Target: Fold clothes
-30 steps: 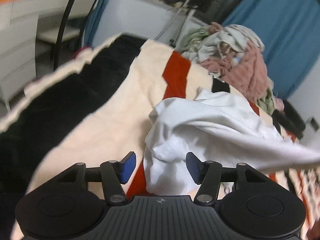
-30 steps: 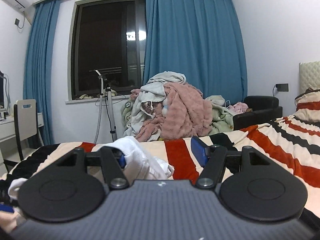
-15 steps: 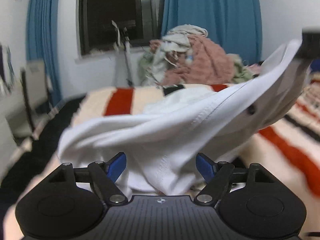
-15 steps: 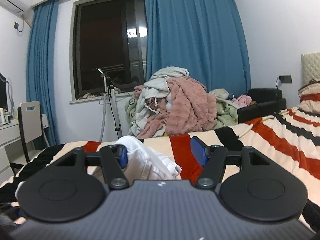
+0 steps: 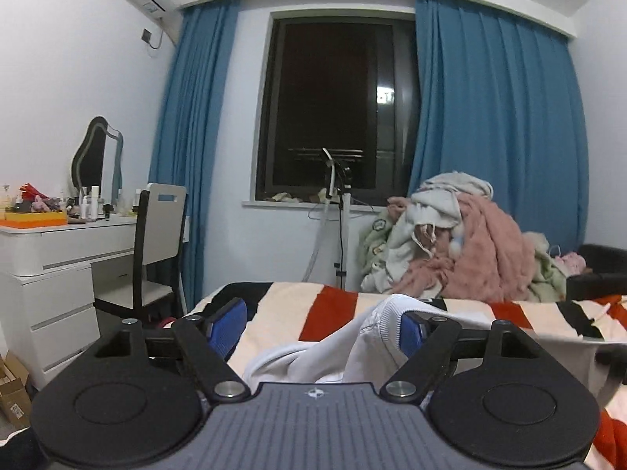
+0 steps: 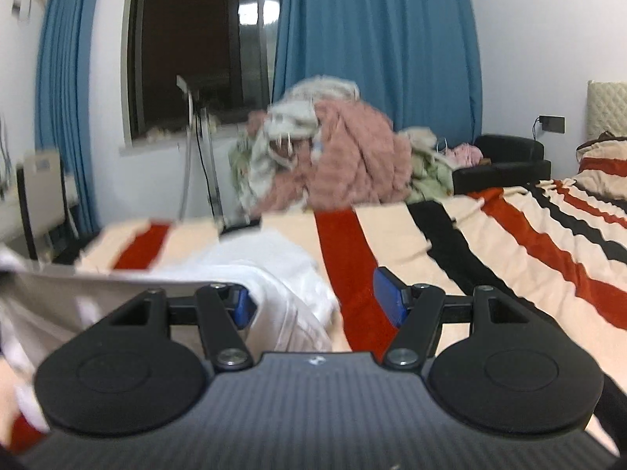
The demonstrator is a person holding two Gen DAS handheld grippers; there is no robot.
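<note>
Both tongs are standing wide open, gripping nothing. The white garment [image 5: 376, 337] is bunching against the left tongs' [image 5: 325, 323] right pad and the right tongs' [image 6: 311, 299] left pad, stretching between them over the bed [image 6: 490, 243].

Right wrist view: motion blur smears the clothes pile [image 6: 337, 156] by the curtain and the white garment [image 6: 274, 274], whose left part runs off the frame edge — its shape cannot be made out. The garment covers part of the left blue pad [image 6: 243, 305]. Left wrist view: the garment [image 5: 364, 344] bunches over the right blue pad [image 5: 411, 331] and drops behind the hand-held gripper's body, hiding its lower part; whether cloth touches the pad is unclear. Bottles on the surface [image 5: 78, 231] beside the mirror are too small to identify — the bed [image 5: 298, 313] is cut off at right.
</note>
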